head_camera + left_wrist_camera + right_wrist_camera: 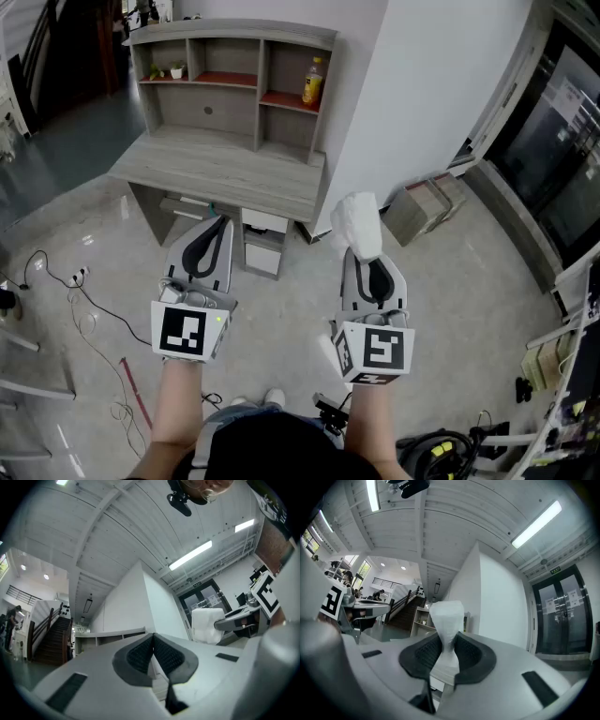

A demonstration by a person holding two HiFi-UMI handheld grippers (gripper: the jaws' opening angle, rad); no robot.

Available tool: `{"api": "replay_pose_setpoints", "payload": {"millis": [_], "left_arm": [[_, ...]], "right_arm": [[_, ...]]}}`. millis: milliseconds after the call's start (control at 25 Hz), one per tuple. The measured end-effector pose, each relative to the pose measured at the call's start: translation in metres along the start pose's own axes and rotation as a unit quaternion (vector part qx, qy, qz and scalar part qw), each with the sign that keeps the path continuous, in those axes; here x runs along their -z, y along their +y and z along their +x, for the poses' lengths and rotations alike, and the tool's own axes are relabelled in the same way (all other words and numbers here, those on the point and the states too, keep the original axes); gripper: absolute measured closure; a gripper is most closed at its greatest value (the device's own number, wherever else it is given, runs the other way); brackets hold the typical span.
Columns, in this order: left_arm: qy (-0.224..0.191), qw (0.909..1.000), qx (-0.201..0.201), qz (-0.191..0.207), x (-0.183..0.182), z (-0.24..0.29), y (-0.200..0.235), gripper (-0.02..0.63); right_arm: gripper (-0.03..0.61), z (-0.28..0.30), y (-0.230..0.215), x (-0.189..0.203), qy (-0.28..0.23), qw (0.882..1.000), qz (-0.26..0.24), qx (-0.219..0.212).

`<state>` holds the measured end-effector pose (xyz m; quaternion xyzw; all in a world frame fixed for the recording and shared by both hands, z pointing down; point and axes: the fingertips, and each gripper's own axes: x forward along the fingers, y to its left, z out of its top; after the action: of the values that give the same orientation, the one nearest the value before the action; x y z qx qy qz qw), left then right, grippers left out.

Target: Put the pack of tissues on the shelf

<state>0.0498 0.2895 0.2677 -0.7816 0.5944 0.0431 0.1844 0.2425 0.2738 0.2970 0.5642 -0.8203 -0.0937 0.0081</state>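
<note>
A white pack of tissues [360,225] sticks out in front of my right gripper [373,274], which is shut on it; in the right gripper view the pack [446,620] is pinched at its middle between the dark pads. My left gripper [208,246] is shut with nothing between its jaws, the pads [140,656] meeting in the left gripper view. The pack [207,626] also shows there at the right. Both grippers are held above the floor, short of the grey desk [220,173]. A grey shelf unit [234,80] with several compartments stands on the desk against the wall.
A yellow bottle [312,82] stands in the shelf's right compartment, and small plants [167,71] in the upper left one. A drawer unit [263,243] sits under the desk. A cardboard box [427,208] lies at the right by the wall. Cables [84,309] trail over the floor at left.
</note>
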Motion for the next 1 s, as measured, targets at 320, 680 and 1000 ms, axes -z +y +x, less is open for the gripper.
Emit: {"api": "replay_pose_setpoints", "payload": {"millis": [320, 680, 1000], "left_arm": [[0.011, 0.9997, -0.020, 0.009, 0.006, 0.006, -0.012, 0.604], [0.012, 0.9995, -0.025, 0.013, 0.016, 0.031, -0.005, 0.604], [0.004, 0.9996, -0.023, 0.016, 0.038, 0.095, 0.025, 0.604]], "right_arm": [[0.485, 0.000, -0.012, 0.014, 0.013, 0.999, -0.001, -0.030], [0.485, 0.021, -0.024, 0.019, 0.001, 0.999, 0.023, -0.038], [0.485, 0.088, -0.042, 0.029, 0.006, 1.000, 0.016, -0.019]]}}
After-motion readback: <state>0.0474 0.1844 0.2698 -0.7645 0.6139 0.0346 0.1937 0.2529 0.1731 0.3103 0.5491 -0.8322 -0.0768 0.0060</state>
